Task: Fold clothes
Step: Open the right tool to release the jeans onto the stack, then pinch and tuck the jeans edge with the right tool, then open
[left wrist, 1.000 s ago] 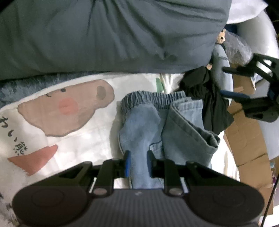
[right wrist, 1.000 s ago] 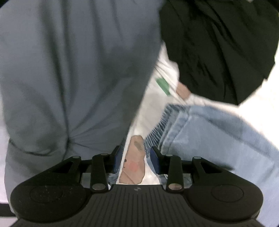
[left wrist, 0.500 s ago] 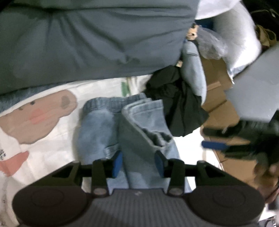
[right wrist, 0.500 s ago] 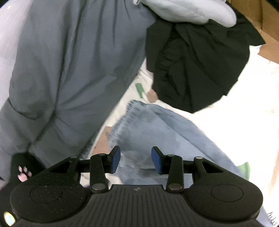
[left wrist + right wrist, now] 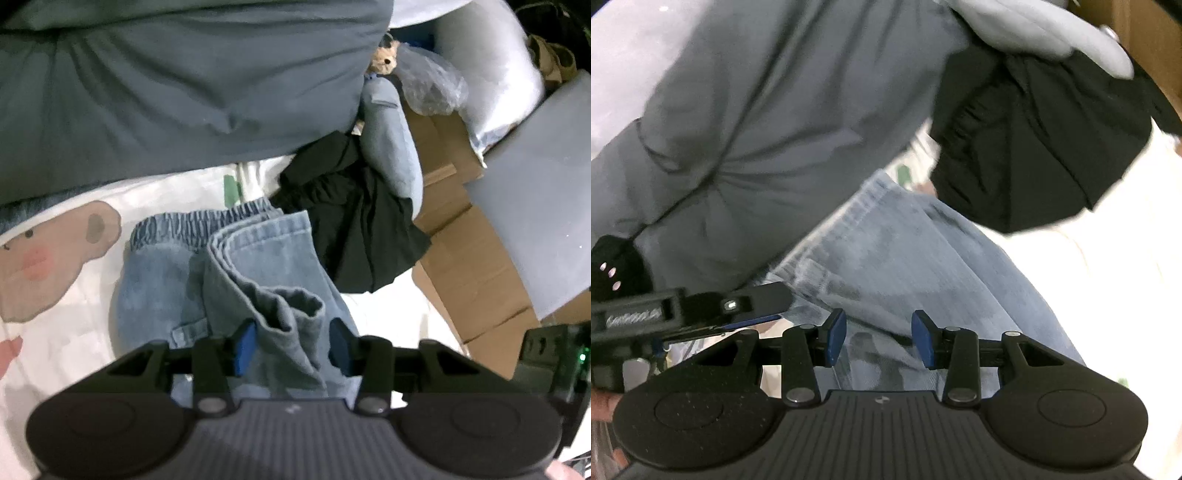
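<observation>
Nearby, black garment beside jeans.

Left gripper and right gripper: matte black ribbed bodies, round discs at either side, silver pivot screws on the black finger links, blue pads at the tips. A green light glows on the right gripper's housing, seen from the left wrist.
</observation>
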The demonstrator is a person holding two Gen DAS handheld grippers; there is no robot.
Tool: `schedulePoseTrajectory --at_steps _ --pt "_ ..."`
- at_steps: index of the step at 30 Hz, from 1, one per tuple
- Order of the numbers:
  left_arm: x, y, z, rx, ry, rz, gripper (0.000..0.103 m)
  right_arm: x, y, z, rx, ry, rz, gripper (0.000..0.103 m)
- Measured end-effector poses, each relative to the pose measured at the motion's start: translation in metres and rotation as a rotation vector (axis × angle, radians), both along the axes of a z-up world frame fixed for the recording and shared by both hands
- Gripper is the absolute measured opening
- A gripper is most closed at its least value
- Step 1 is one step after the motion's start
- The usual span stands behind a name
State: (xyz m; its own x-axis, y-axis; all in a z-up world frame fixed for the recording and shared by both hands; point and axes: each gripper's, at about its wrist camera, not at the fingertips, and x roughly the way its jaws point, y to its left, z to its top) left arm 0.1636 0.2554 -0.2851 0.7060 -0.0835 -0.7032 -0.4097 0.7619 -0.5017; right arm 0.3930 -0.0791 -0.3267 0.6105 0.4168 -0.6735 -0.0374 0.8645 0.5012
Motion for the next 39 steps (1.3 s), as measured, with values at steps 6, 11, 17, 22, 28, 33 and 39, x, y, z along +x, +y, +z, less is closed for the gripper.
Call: schedulePoseTrajectory --at_steps 6,11,17,22,28,33,39 --pt "0.001 0.005 -0.005 -0.003 0.016 0.010 0.019 0.013 0.028 0.003 -0.117 -0.071 0.107 0.046" --pt "-0.004 0.011 -0.003 0.003 0.011 0.013 0.014 0.025 0.042 0.001 -0.160 -0.073 0.163 0.014" --pt "-0.018 0.029 0.005 -0.003 -0.004 0.039 0.012 0.032 0.052 0.018 -0.096 -0.050 0.190 0.003" --pt "-0.033 0.051 0.003 -0.020 -0.009 0.093 0.011 0.043 0.073 0.030 -0.054 -0.021 0.207 0.002" --pt "-0.046 0.080 -0.016 -0.061 -0.006 0.151 0.010 0.056 0.106 0.021 -0.053 0.024 0.222 0.002" --pt "-0.051 0.101 -0.033 -0.105 -0.011 0.183 0.010 0.063 0.132 0.006 -0.045 0.056 0.232 0.002" --pt "-0.050 0.113 -0.049 -0.139 -0.001 0.193 0.011 0.076 0.141 -0.009 0.027 0.128 0.144 0.003"
